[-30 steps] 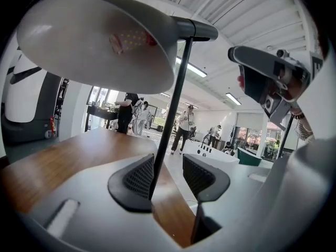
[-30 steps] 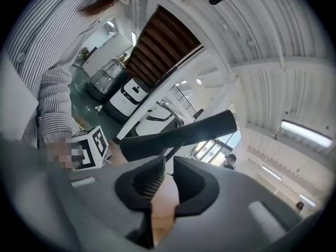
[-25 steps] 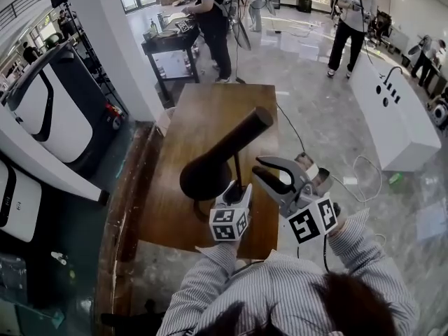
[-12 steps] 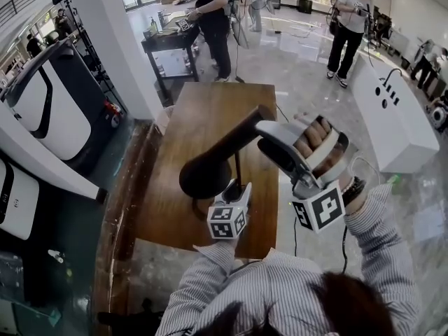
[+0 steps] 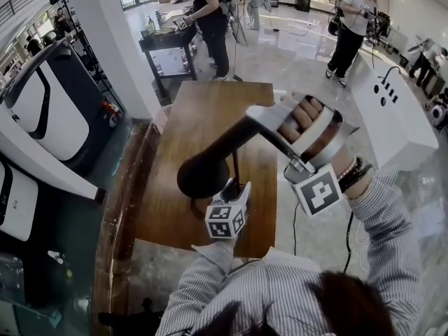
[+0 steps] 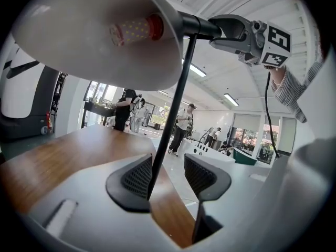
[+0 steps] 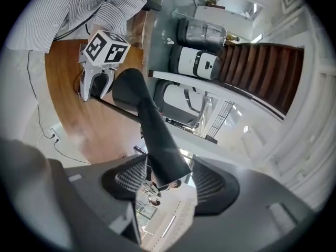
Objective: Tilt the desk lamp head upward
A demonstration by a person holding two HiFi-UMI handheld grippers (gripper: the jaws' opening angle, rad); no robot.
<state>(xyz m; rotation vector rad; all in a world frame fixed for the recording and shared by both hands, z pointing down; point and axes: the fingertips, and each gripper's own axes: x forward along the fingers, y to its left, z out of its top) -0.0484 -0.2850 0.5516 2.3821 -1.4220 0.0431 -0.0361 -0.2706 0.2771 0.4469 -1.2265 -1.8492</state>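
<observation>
Black and nose-down, the lamp head [image 5: 210,165] stands on the wooden table [image 5: 203,103], its shade toward 7 o'clock and its narrow tail toward 2. By my reckoning the tilt is not begun, so all of it is left. My right claw [image 7: 165,180] gapes around that tail without pressing it, its jaws having just been opening. A second ago it hung low at 5 o'clock beside my left claw [image 6: 170,175]; it has since risen and rolled. The left stays spread loosely about the stem [image 6: 176,104].
</observation>
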